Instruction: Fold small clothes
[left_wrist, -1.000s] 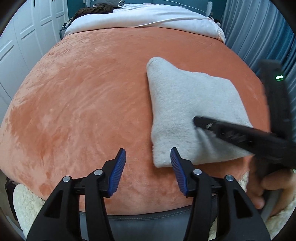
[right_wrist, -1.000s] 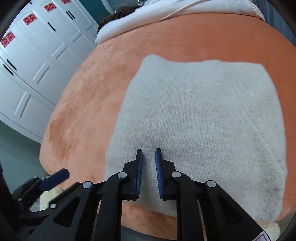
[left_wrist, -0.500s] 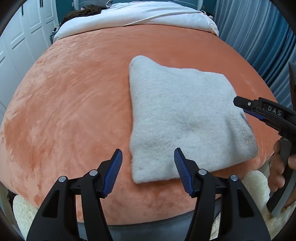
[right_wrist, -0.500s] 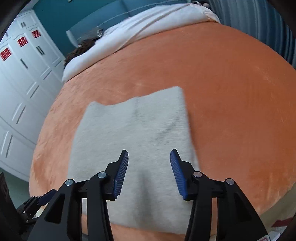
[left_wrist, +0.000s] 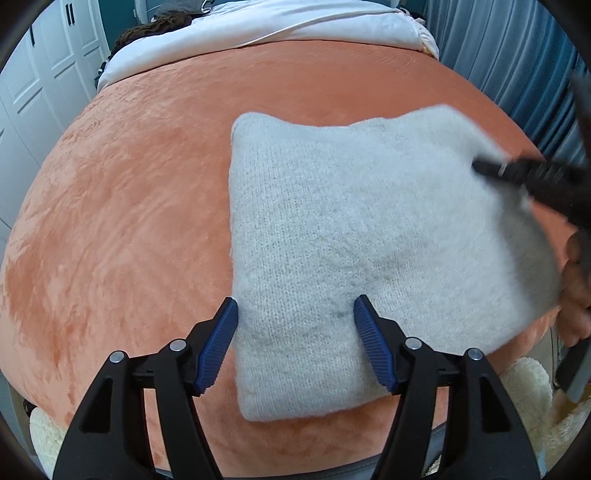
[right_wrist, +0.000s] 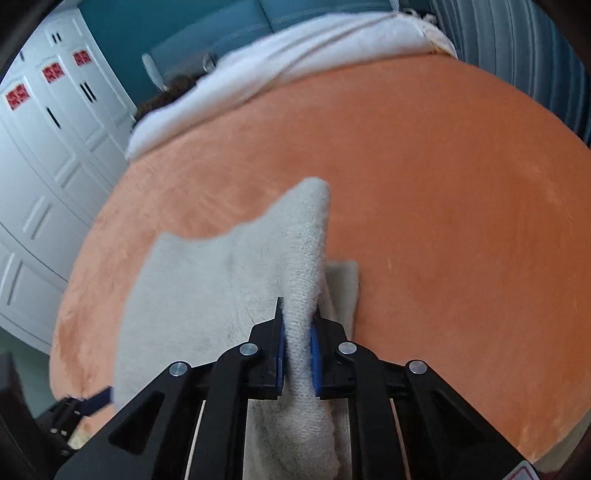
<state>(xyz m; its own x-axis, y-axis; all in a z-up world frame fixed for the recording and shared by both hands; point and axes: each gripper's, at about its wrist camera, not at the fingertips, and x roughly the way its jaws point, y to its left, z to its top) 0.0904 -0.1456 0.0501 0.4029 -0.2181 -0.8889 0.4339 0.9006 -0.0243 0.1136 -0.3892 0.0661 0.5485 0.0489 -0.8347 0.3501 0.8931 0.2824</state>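
Observation:
A folded grey knit garment (left_wrist: 369, 251) lies on the orange plush bedcover (left_wrist: 129, 221). My left gripper (left_wrist: 295, 343) is open, its blue pads on either side of the garment's near left part, just above it. My right gripper (right_wrist: 297, 350) is shut on the garment's right edge (right_wrist: 301, 280) and lifts that edge up in a ridge. It shows as a blurred black shape at the right in the left wrist view (left_wrist: 524, 177). The rest of the garment (right_wrist: 192, 288) stays flat.
White bedding (left_wrist: 277, 29) lies at the far end of the bed. White cupboards (right_wrist: 48, 155) stand at the left, blue curtains (left_wrist: 517, 55) at the right. A cream fluffy rug (left_wrist: 524, 384) lies below the bed's near edge.
My right gripper has closed on the garment's right edge and raised it. My left gripper has moved forward over the garment's near left part, still open.

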